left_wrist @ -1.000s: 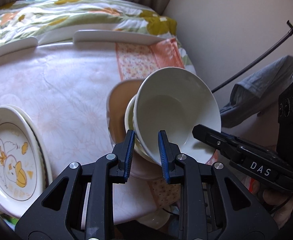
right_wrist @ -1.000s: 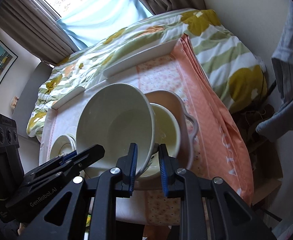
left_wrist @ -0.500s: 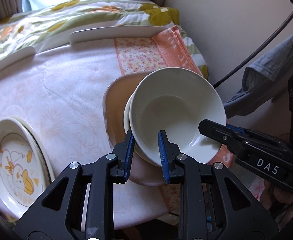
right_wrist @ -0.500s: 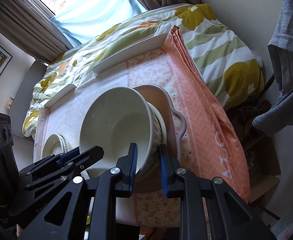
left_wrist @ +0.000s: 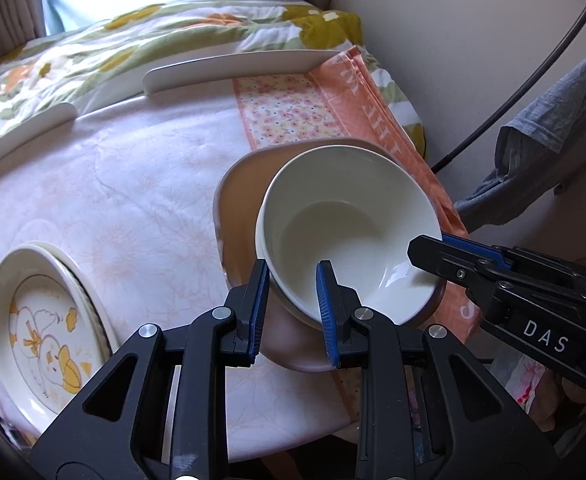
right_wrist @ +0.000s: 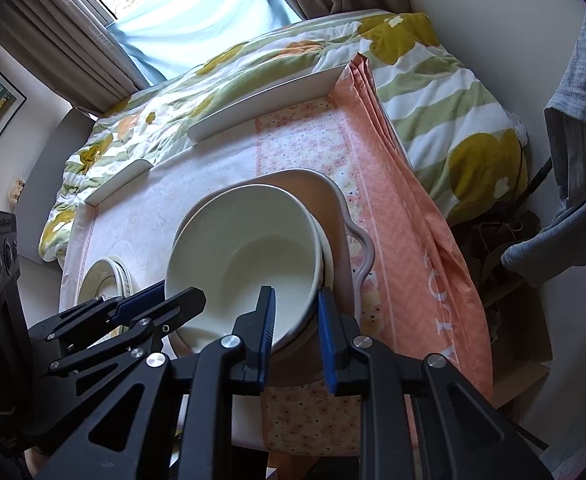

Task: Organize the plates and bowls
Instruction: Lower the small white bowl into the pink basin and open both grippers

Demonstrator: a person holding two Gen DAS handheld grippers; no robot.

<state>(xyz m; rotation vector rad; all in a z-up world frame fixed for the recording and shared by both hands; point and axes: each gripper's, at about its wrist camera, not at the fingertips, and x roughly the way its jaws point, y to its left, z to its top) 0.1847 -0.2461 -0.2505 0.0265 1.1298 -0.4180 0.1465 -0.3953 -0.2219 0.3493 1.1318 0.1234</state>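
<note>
A large white bowl [left_wrist: 345,232] sits nested in a smaller white bowl on a tan handled dish [left_wrist: 241,200]. My left gripper [left_wrist: 291,300] has its jaws around the bowl's near rim, one finger inside and one outside. My right gripper [right_wrist: 295,320] straddles the opposite rim the same way. The bowl also shows in the right wrist view [right_wrist: 245,264], with the dish [right_wrist: 345,216] under it. Both grippers hold the bowl, which now sits almost level in the stack.
A stack of plates with a duck picture [left_wrist: 41,332] lies at the table's left edge. An orange floral cloth [left_wrist: 293,112] covers the table's right side. White rails [left_wrist: 237,68] edge the far side. A bed lies beyond; grey clothing [left_wrist: 541,152] hangs at right.
The large bowl has come down from a steep tilt to nearly level, settling into the smaller bowl on the tan dish. Both grippers stayed on its rim.
</note>
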